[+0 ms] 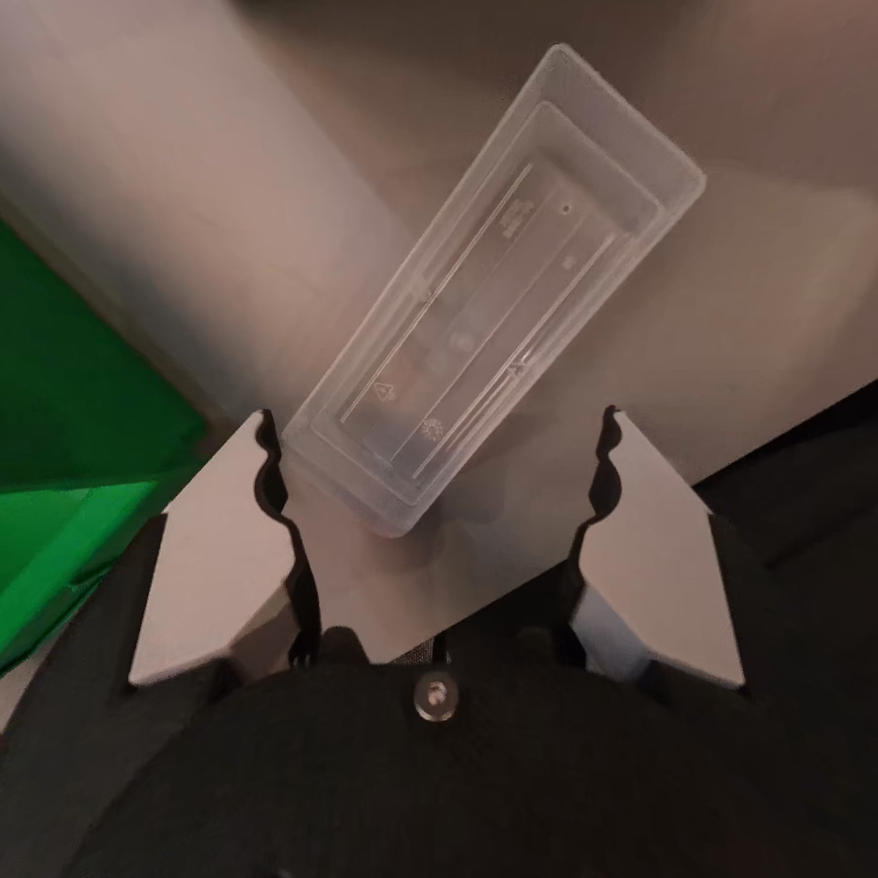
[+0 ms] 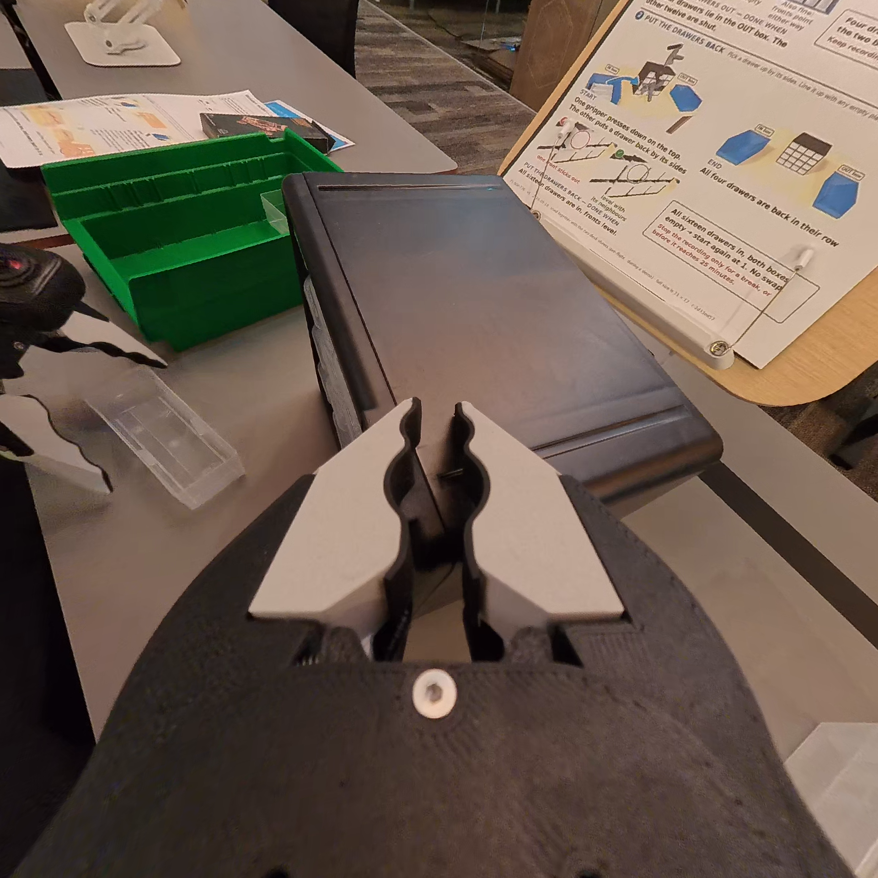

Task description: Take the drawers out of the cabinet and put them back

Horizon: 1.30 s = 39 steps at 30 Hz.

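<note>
the clear plastic drawer [image 1: 489, 294] lies alone on the grey table [image 1: 237, 237], out of the black cabinet [image 2: 475, 304], at about 12 o'clock from the left gripper [image 1: 439, 427], whose jaws gape wide over its near end. it looks light, stiff and slick, so pinching the long side walls seems safest. the right gripper [image 2: 438, 413] is nearly closed, empty, at the cabinet top. a green bin [image 2: 190, 247] sits at 10 o'clock; carpeted office floor beyond.

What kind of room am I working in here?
Probably an office or lab set up for data collection. Long grey tables stand in rows over a carpeted floor, an instruction board leans beside the black cabinet, and printed sheets lie behind the green bin.
</note>
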Each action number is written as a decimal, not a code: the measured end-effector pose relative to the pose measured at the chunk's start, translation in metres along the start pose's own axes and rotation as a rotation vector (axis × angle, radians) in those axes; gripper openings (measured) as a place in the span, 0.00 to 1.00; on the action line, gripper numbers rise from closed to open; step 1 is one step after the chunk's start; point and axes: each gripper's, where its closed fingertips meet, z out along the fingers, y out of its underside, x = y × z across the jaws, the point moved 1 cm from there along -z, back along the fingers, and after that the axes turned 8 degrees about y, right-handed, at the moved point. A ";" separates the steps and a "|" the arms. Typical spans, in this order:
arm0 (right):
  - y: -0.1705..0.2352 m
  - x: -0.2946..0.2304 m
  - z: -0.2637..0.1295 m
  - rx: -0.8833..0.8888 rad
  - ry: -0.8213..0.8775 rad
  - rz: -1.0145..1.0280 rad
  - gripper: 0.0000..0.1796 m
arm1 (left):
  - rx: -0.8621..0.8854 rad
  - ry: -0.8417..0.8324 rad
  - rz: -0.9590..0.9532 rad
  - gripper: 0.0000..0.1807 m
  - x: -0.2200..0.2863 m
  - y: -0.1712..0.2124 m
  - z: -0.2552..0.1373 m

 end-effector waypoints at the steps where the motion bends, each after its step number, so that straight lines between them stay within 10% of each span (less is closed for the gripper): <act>1: 0.000 0.000 0.000 0.000 0.000 0.000 0.07 | 0.000 -0.005 0.009 0.70 -0.001 -0.001 0.001; 4: 0.000 0.000 0.000 -0.001 -0.002 0.002 0.07 | -0.002 0.043 -0.007 0.53 0.010 -0.001 -0.006; 11: 0.000 0.000 0.000 0.000 -0.002 0.002 0.07 | -0.026 0.053 0.061 0.66 0.019 -0.002 0.002; 15: 0.000 0.000 0.000 0.000 -0.002 0.002 0.07 | -0.075 0.103 0.100 0.37 0.022 0.006 0.007; 39: 0.000 0.001 0.000 0.008 -0.002 0.001 0.07 | -0.028 0.188 -0.097 0.36 0.067 -0.107 -0.005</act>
